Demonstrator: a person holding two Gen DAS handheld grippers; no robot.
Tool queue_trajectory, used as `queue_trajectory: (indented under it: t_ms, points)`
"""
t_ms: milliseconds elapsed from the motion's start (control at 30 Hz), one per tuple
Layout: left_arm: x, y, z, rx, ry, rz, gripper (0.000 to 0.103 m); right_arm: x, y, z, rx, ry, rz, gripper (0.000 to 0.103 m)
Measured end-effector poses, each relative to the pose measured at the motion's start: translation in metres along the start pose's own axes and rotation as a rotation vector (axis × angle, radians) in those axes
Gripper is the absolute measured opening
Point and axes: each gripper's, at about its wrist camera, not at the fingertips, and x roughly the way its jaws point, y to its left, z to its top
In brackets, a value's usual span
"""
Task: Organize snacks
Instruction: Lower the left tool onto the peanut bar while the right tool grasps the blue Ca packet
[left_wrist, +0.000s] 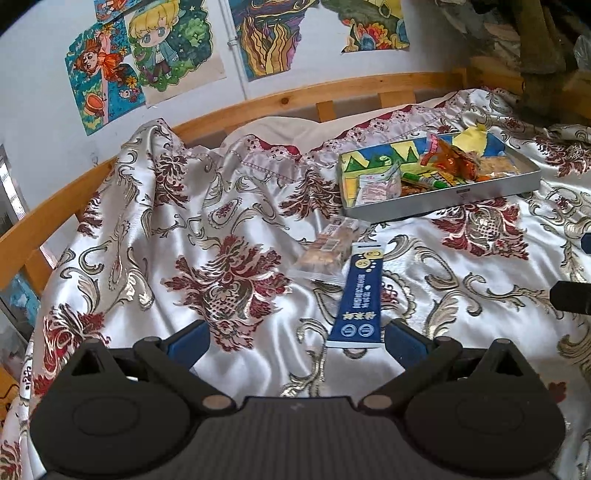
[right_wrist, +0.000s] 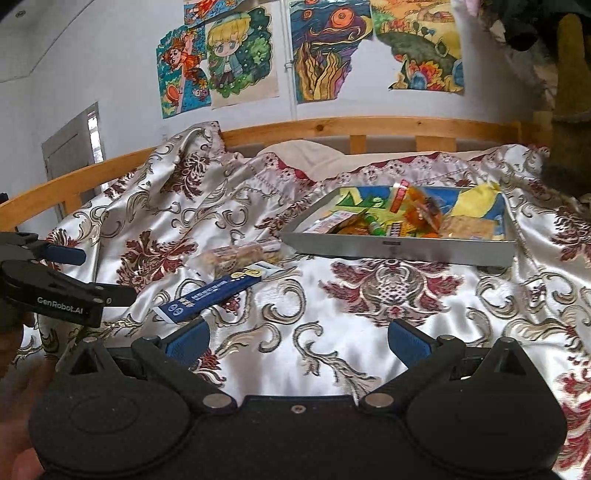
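A long blue stick packet (left_wrist: 360, 295) lies on the patterned bedspread, its near end just inside my open left gripper (left_wrist: 295, 341), close to the right finger. A clear cracker packet (left_wrist: 325, 253) lies beside it, farther off. Behind them, a grey tray (left_wrist: 480, 192) holds several snack packets. In the right wrist view, the blue stick packet (right_wrist: 214, 293) and the cracker packet (right_wrist: 240, 256) lie left of my open right gripper (right_wrist: 297, 341), which holds nothing. The tray (right_wrist: 399, 251) sits ahead of it. The left gripper (right_wrist: 59, 280) shows at the left edge.
A wooden bed rail (left_wrist: 258, 103) runs along the far side under a wall with coloured drawings (left_wrist: 166, 55). The satin bedspread (left_wrist: 203, 240) is wrinkled at the left. A person's hand (right_wrist: 22, 406) shows at the lower left of the right wrist view.
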Motion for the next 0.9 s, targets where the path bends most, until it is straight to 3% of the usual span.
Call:
queue_trajectory:
  t_ms: [267, 667, 900]
  points:
    - [0.017, 0.016, 0.011, -0.028, 0.002, 0.02, 0.103, 0.034, 0.012, 0.012, 0.088, 0.016, 0.102, 0.102]
    - [0.076, 0.02, 0.065, -0.007, 0.019, 0.033, 0.103, 0.105, 0.031, 0.019, 0.146, 0.08, 0.222, 0.102]
    - [0.123, 0.019, 0.088, -0.004, 0.099, -0.033, 0.102, 0.145, 0.033, 0.018, 0.223, 0.141, 0.257, 0.09]
